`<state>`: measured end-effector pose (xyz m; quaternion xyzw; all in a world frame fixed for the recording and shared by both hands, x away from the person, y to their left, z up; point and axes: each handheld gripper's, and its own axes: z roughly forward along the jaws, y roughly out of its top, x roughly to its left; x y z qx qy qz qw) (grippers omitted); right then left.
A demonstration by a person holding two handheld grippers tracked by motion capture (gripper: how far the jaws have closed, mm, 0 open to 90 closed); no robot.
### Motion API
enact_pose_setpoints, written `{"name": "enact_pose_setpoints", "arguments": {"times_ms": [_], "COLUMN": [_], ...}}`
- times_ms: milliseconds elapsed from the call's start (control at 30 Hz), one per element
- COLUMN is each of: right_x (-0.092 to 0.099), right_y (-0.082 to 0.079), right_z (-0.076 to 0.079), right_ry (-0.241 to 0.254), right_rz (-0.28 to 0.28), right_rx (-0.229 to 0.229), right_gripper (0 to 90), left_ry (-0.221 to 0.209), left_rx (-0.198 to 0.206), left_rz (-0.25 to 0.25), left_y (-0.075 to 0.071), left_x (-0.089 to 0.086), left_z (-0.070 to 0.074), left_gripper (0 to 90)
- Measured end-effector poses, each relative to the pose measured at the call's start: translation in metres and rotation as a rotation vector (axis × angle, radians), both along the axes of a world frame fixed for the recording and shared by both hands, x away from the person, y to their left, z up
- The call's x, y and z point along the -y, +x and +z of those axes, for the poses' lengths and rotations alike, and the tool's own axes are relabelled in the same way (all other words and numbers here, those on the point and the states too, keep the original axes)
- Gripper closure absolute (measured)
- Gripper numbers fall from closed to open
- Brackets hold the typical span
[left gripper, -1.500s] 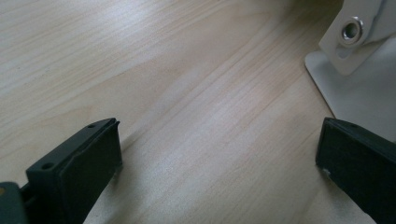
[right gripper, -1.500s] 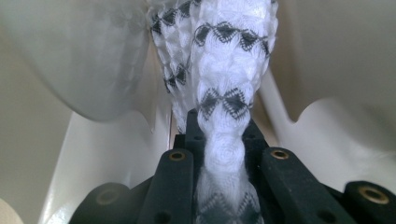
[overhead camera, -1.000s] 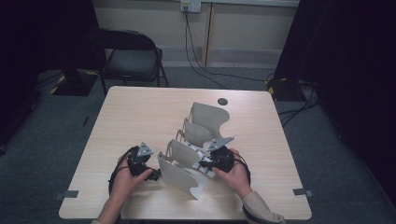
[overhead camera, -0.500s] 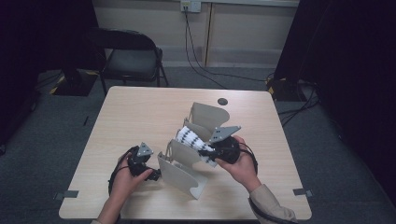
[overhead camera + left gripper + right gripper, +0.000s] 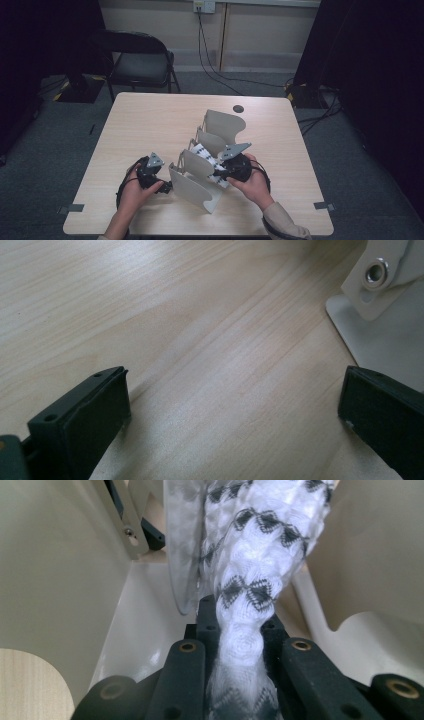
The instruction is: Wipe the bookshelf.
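Observation:
A white cloth with a black diamond pattern (image 5: 204,154) hangs between two panels of the cream divider rack (image 5: 197,192) in the middle of the table. My right gripper (image 5: 220,173) is shut on the cloth's bunched end (image 5: 255,555), whose fabric is squeezed between the jaws (image 5: 240,630) and rises ahead of them between the rack's walls. My left gripper (image 5: 167,186) rests low at the rack's near left corner. Its jaws (image 5: 235,405) stand wide open over bare wood, with the rack's foot and a rivet (image 5: 380,315) just beyond the right jaw.
The rack has several curved upright panels running toward the table's far side (image 5: 225,122). A small dark disc (image 5: 238,108) lies on the table behind it. A black chair (image 5: 137,60) stands beyond the far edge, and cables trail on the floor.
My right gripper has lifted and shifted slightly right, drawing the patterned cloth up into sight between the panels. The left gripper has stayed where it was.

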<state>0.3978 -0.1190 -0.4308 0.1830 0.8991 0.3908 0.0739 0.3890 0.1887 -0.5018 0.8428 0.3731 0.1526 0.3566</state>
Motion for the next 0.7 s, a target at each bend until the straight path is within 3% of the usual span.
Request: {"name": "enact_pose_setpoints", "arguments": {"times_ms": [367,700], "right_x": [0.002,0.001], "right_y": [0.000,-0.001], "right_z": [-0.013,-0.031], "right_ry": [-0.010,-0.026], "right_rz": [-0.006,-0.004], "right_rx": [-0.015,-0.059], "right_gripper": [78.1,77.8], "left_ry": [0.000,0.001], "left_rx": [0.000,0.000], "left_rz": [0.000,0.000], "left_y": [0.000,0.000], "left_x": [0.000,0.000], "left_z": [0.000,0.000], "left_gripper": [0.0,0.0]}}
